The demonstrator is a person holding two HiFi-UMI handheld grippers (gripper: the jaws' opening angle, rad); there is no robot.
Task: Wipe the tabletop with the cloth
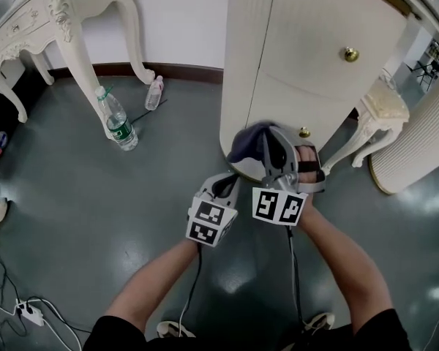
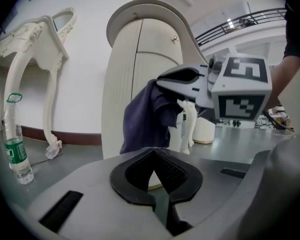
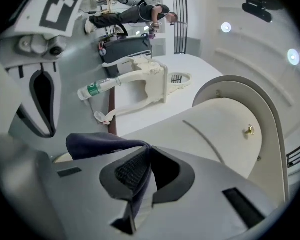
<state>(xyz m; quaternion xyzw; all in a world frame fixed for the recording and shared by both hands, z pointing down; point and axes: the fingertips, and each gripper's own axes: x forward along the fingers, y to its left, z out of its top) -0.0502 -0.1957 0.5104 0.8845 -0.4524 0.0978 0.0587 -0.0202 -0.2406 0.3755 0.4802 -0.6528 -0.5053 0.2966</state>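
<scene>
A dark blue cloth [image 1: 247, 140] hangs from my right gripper [image 1: 269, 143], which is shut on it just in front of the rounded cream cabinet [image 1: 307, 57]. In the right gripper view the cloth [image 3: 97, 143] is pinched between the black pads of that gripper [image 3: 142, 176] and spills out to the left. My left gripper [image 1: 225, 186] sits just left of and below the right one. In its own view the left gripper [image 2: 152, 173] has its jaws together with nothing between them, and the cloth [image 2: 149, 115] hangs ahead beside the cabinet [image 2: 122, 84].
Two plastic water bottles [image 1: 118, 123] [image 1: 154, 92] are on the grey floor to the left. A cream ornate table [image 1: 29, 20] stands at the far left, and a small ornate table [image 1: 384, 110] and a ribbed column [image 1: 424, 141] at the right. A power strip [image 1: 29, 313] lies near my feet.
</scene>
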